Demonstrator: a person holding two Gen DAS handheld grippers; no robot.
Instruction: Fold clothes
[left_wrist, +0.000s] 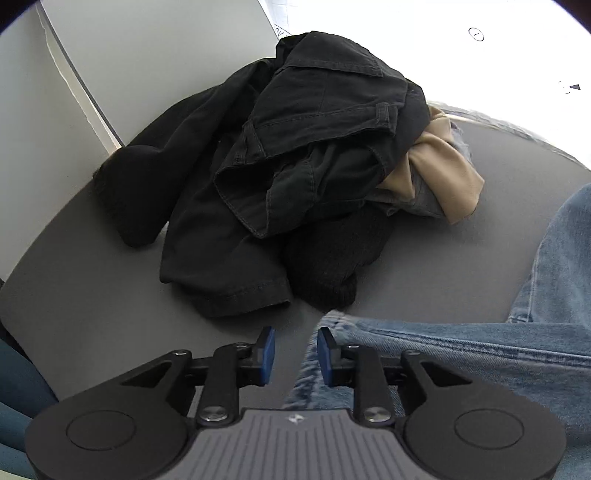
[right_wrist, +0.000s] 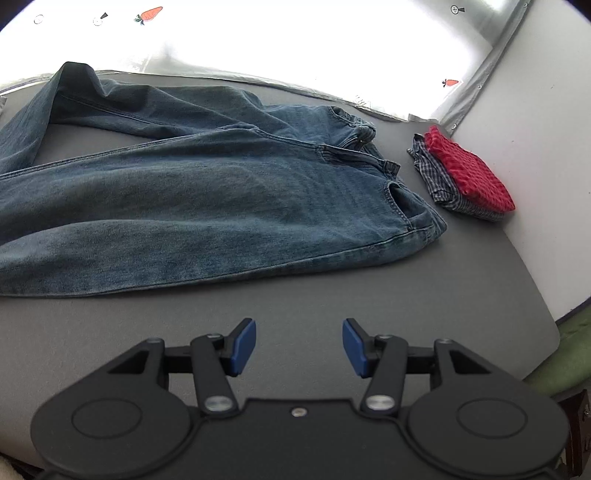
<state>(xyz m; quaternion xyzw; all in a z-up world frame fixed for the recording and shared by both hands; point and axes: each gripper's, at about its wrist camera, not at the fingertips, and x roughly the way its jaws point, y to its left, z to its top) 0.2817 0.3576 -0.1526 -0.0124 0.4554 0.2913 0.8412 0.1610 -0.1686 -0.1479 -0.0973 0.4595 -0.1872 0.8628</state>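
Observation:
Blue jeans (right_wrist: 221, 195) lie spread on the grey table (right_wrist: 332, 291), waistband to the right and legs running left. In the right wrist view my right gripper (right_wrist: 299, 347) hovers open over bare table, short of the jeans' near edge, with nothing between its fingers. In the left wrist view a jeans leg (left_wrist: 461, 354) reaches in from the right. Its hem edge lies under the gap of my left gripper (left_wrist: 296, 350). The jaws stand apart there and the pads do not press the denim.
A heap of dark clothes (left_wrist: 295, 166) with a black knit piece (left_wrist: 332, 258) and a tan garment (left_wrist: 439, 173) fills the table's far side ahead of the left gripper. A folded red garment (right_wrist: 469, 173) on a checked one (right_wrist: 436, 177) sits far right by the wall.

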